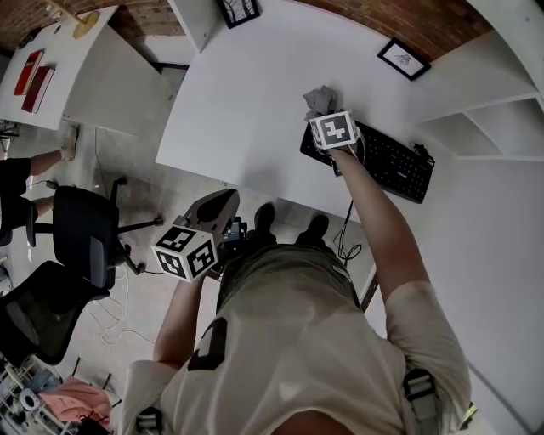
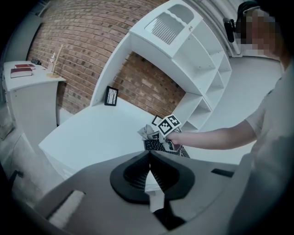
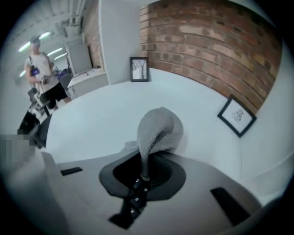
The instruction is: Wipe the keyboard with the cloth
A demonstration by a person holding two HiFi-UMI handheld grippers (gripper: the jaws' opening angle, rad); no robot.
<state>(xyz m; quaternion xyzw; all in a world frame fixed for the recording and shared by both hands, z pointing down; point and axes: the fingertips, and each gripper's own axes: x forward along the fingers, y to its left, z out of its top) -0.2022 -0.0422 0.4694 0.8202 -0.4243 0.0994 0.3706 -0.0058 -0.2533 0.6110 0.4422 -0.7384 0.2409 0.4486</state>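
A black keyboard (image 1: 391,161) lies on the white desk (image 1: 246,102) at the right. My right gripper (image 1: 324,113) hovers over the keyboard's left end, shut on a bunched grey cloth (image 1: 319,100). In the right gripper view the cloth (image 3: 158,131) stands up out of the closed jaws (image 3: 144,172), and a few black keys (image 3: 134,198) show below them. My left gripper (image 1: 226,198) is held low near my body, off the desk's front edge, its jaws shut with nothing between them (image 2: 149,167). From there the keyboard (image 2: 158,146) and cloth (image 2: 146,133) show far ahead.
Two framed pictures (image 1: 403,58) (image 1: 239,10) lean on the brick wall behind the desk. White shelves (image 1: 493,127) stand at the right. Black office chairs (image 1: 81,229) are on the floor at the left, near another person (image 1: 21,174). A cable (image 1: 344,242) hangs off the desk's front.
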